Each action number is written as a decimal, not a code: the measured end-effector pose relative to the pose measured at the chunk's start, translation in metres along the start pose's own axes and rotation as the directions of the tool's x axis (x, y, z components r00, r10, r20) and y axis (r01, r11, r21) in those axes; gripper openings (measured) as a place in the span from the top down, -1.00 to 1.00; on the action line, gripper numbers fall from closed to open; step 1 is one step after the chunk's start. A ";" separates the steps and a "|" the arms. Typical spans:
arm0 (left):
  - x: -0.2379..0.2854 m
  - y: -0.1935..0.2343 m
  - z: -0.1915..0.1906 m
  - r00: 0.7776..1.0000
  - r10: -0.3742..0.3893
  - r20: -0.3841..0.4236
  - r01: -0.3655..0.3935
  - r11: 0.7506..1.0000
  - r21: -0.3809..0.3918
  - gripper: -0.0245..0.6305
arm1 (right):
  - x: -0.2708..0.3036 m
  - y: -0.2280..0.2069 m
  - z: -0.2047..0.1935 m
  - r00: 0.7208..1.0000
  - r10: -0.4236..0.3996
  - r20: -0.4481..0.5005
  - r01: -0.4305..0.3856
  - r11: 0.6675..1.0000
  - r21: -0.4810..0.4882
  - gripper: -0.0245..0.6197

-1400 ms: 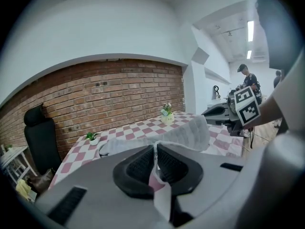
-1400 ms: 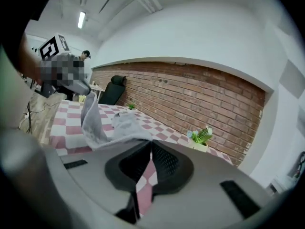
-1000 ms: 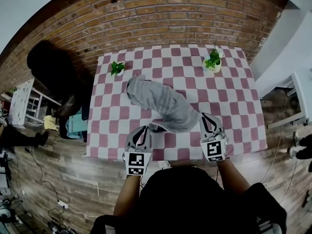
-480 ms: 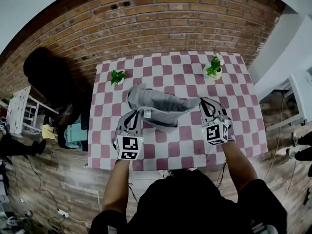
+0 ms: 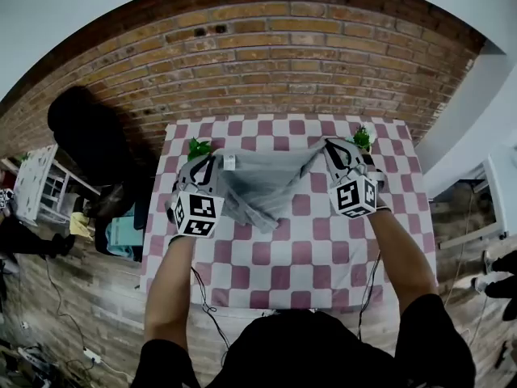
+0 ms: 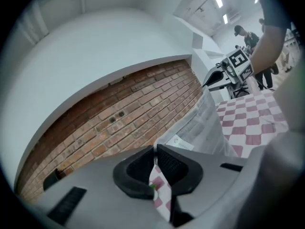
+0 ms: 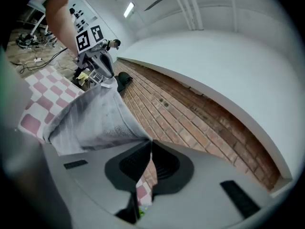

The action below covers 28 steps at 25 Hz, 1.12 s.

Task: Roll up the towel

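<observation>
My left gripper (image 6: 155,149) is closed, its jaws pinching one upper corner of the grey towel (image 5: 262,180). A small white label on the towel sits just beyond the jaw tips. My right gripper (image 7: 150,142) is also closed, clamped on the opposite upper corner. Both point almost level towards the red brick wall (image 5: 266,63) ahead of me. The towel is stretched between the two grippers, its top edge fairly taut. The rest hangs in loose folds, lowest nearer my left gripper, above the surface (image 5: 299,257), which is covered in a red and white checked cloth.

There are two containers, both potted plants at the far edge of the surface. The left plant (image 5: 197,146) shows green leaves just beyond my left gripper, and its pot is hidden from me. The right plant (image 5: 362,137) shows green leaves just beyond my right gripper, and its pot is also mostly hidden. I cannot see any soil in either pot.

A second ago the towel lay in a rumpled diagonal heap on the surface. Both grippers were low at the near edge, closed on its near end. Since then both grippers have risen and travelled away from me to the far side of the surface. The towel has come up with them and spread out between them.
</observation>
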<state>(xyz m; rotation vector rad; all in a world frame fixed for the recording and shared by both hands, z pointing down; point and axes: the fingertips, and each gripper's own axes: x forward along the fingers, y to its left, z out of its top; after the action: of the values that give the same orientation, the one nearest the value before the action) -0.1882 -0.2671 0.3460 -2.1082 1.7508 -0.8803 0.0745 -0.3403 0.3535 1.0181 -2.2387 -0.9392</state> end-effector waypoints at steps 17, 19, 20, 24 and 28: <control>0.062 0.236 0.204 0.968 0.247 0.039 -0.246 0.916 0.318 0.85 | 0.113 -0.259 0.143 0.987 -0.158 0.035 0.162 0.971 -0.178 0.88; 0.052 0.256 0.233 0.955 0.288 0.071 -0.293 0.879 0.378 0.85 | 0.104 -0.290 0.169 0.976 -0.205 0.076 0.216 0.957 -0.193 0.88; 0.043 0.264 0.247 0.947 0.305 0.097 -0.318 0.861 0.397 0.85 | 0.096 -0.302 0.182 0.968 -0.227 0.104 0.243 0.949 -0.198 0.88; -0.006 0.276 0.297 0.911 0.326 0.251 -0.402 0.834 0.377 0.85 | 0.049 -0.332 0.219 0.926 -0.294 0.235 0.342 0.918 -0.199 0.88; -0.036 0.254 0.304 0.899 0.284 0.334 -0.405 0.827 0.389 0.85 | 0.013 -0.324 0.219 0.920 -0.288 0.267 0.348 0.914 -0.211 0.88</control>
<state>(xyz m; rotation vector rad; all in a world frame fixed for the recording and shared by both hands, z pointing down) -0.2115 -0.3469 -0.0434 -1.4680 1.5390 -0.7660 0.0625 -0.4237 -0.0291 1.2301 -2.0878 -1.5175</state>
